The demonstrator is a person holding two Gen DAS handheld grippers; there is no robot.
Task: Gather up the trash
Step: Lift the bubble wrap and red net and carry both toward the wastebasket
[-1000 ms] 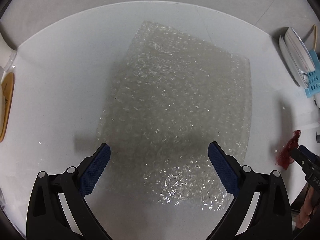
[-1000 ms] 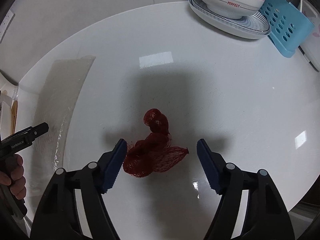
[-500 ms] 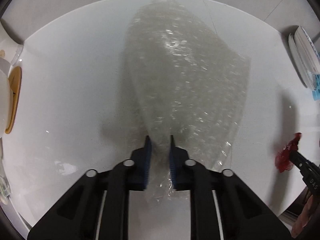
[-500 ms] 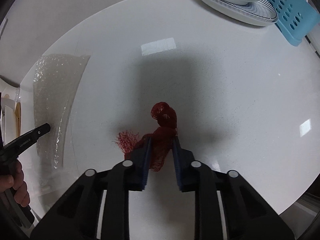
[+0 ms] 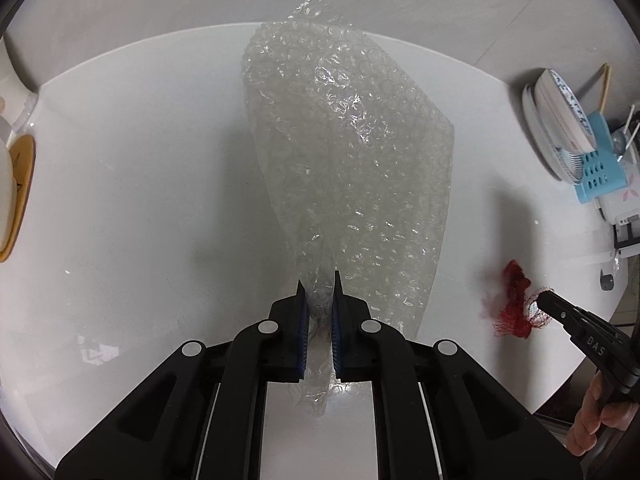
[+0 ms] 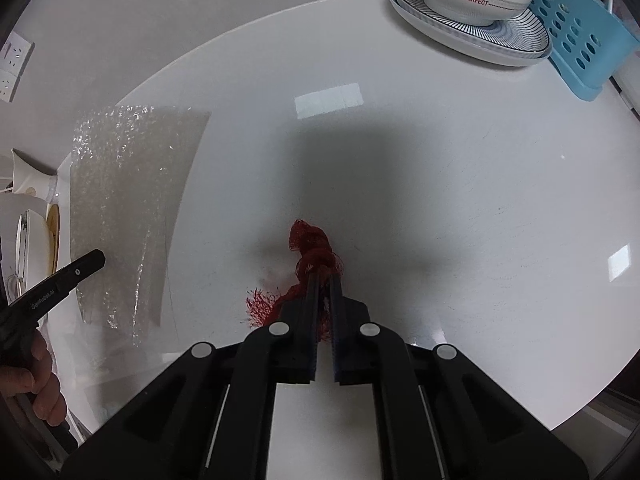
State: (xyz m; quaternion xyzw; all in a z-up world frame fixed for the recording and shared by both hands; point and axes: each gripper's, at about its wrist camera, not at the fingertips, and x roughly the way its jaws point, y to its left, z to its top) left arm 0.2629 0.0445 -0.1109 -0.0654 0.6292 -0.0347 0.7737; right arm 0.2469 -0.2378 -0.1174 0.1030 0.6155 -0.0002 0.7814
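Observation:
A clear sheet of bubble wrap [image 5: 344,152] hangs bunched from my left gripper [image 5: 319,280], which is shut on its near edge; the sheet droops away over the round white table [image 5: 120,184]. From the right wrist view the same bubble wrap [image 6: 128,200] shows at the left, lifted. My right gripper [image 6: 324,278] is shut on a wad of red mesh netting [image 6: 310,240], whose frayed end sticks out to the left. The left wrist view shows that red netting [image 5: 516,300] at the far right, pinched by the right gripper's tip.
A patterned bowl on a striped plate [image 6: 472,20] and a blue perforated basket [image 6: 580,36] stand at the table's far right. A white dish with a wooden piece [image 5: 16,196] sits at the left edge. A hand [image 6: 36,376] holds the left gripper's handle.
Both grippers went from wide open to shut, the left on the bubble wrap and the right on the red netting. The bubble wrap, flat before, is now lifted and bunched; the netting is raised slightly.

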